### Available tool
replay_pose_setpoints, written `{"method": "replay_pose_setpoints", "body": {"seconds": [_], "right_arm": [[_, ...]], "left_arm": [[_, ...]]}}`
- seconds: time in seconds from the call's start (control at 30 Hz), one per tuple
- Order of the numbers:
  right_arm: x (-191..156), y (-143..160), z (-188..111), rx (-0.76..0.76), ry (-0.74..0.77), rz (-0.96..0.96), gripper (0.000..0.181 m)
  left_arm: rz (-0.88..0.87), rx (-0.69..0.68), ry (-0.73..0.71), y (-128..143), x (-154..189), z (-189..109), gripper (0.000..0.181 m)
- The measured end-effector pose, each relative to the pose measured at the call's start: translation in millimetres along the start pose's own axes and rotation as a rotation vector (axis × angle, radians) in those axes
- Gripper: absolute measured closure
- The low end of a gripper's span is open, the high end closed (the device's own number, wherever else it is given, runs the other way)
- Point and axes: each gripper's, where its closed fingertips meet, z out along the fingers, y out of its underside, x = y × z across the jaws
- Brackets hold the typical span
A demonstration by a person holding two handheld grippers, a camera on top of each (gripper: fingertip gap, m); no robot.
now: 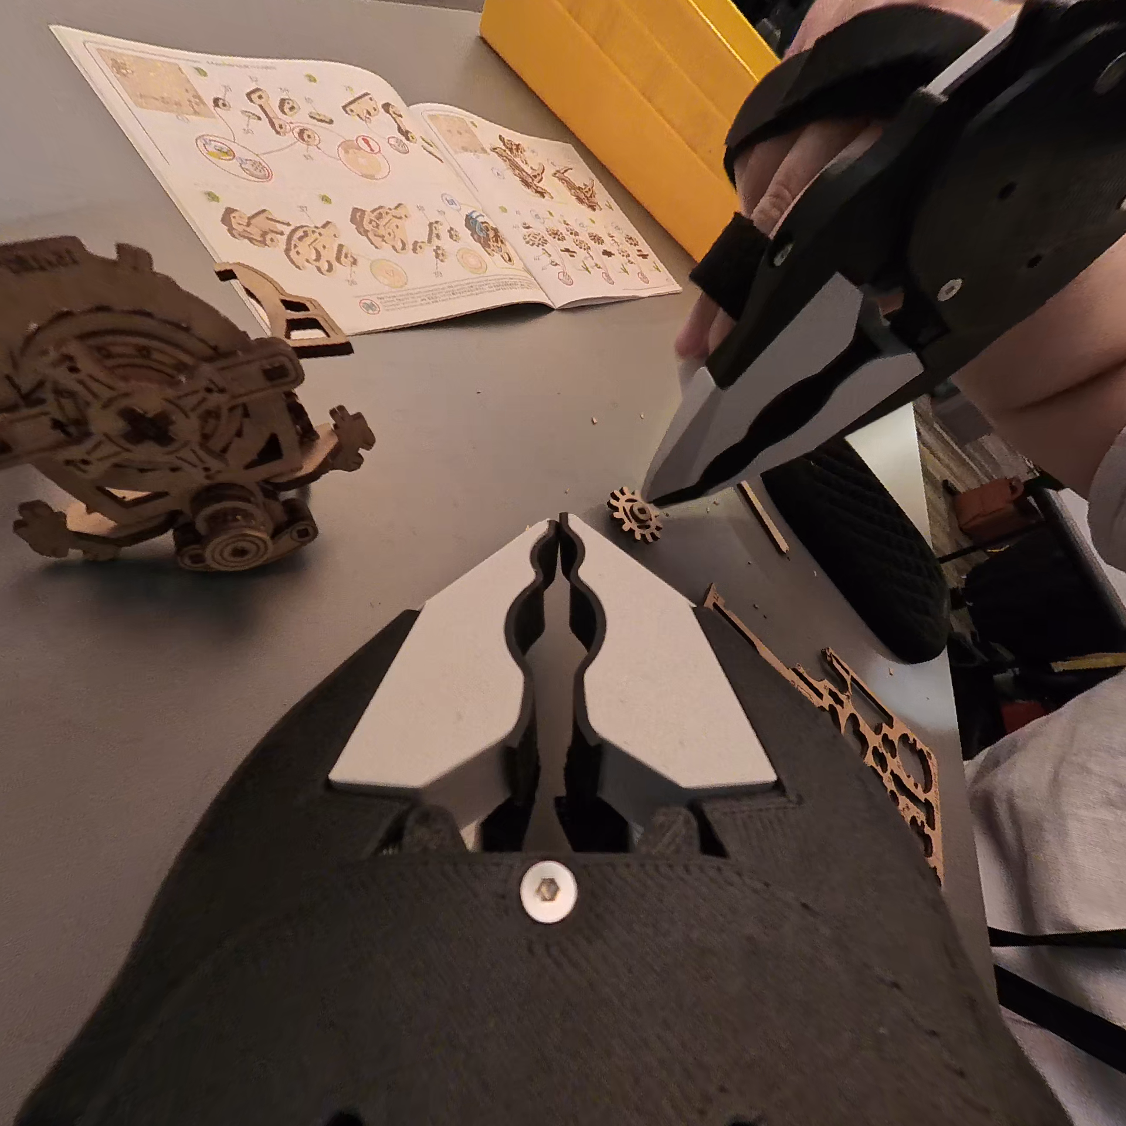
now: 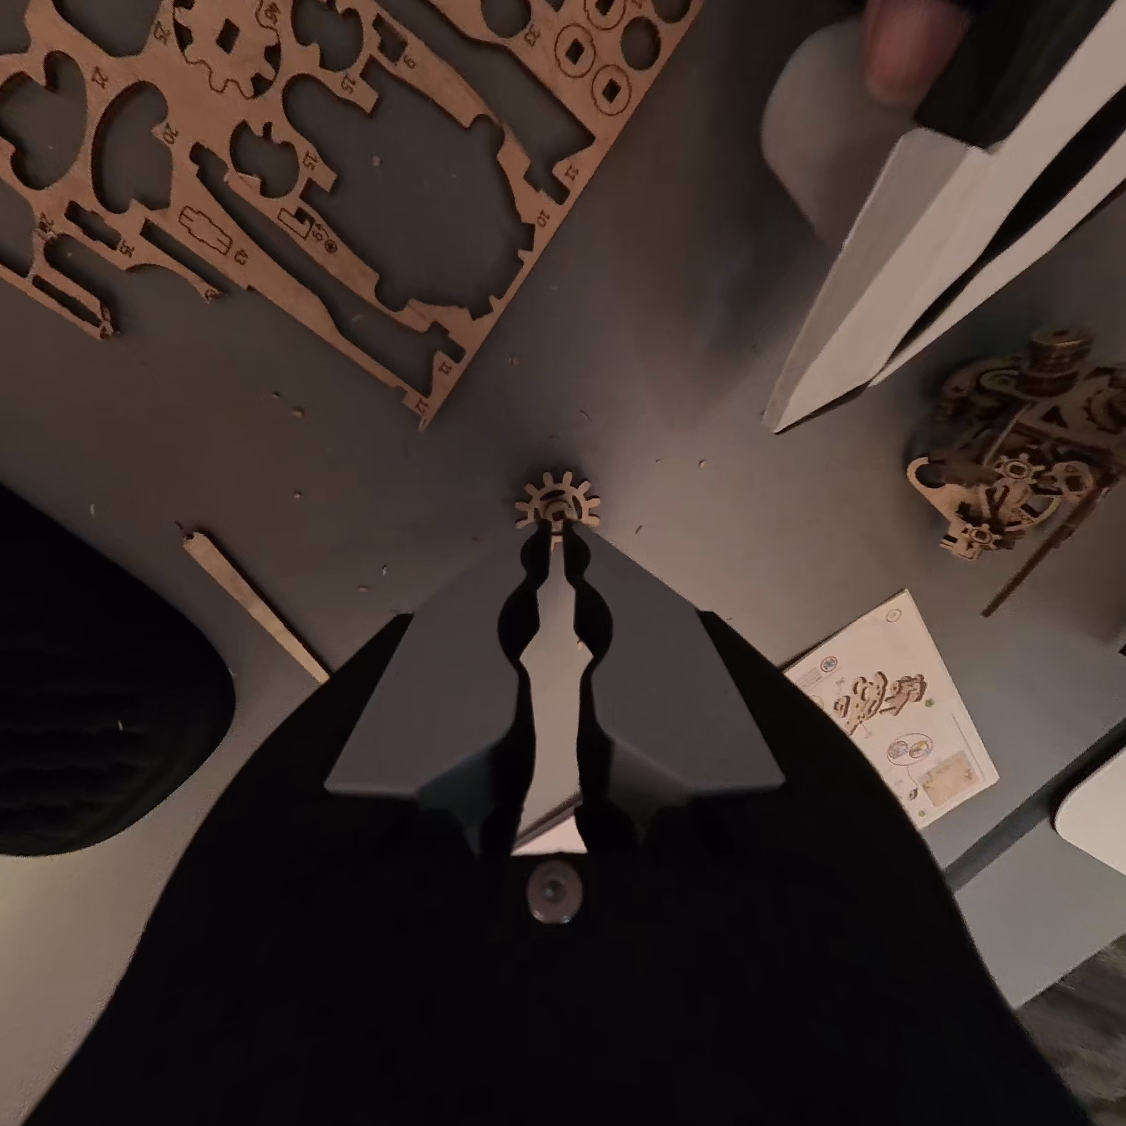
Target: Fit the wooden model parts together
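Right by the small gear (image 2: 557,507) on the desk (image 1: 463,426), the right gripper (image 2: 553,531) looks pinched on its hub; left gripper (image 1: 559,523) is closed on nothing, just beside it.

Left wrist view sits low, close over the worktop (image 1: 475,426), looking forward along its own claw (image 1: 559,529). Right wrist view looks steeply down from close. Both share the small wooden gear (image 1: 635,515) (image 2: 557,507), the model (image 1: 152,414) (image 2: 1023,445) and the booklet (image 1: 365,183) (image 2: 895,725).
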Motion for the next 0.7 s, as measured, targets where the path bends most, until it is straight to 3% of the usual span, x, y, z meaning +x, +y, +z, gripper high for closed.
{"method": "replay_pose_setpoints", "body": {"seconds": [0.7], "right_arm": [[-1.6, -3.2, 5.3, -0.041, -0.073, 0.001, 0.181]], "left_arm": [[0.007, -0.01, 0.001, 1.7, 1.0, 0.8, 0.181]]}}
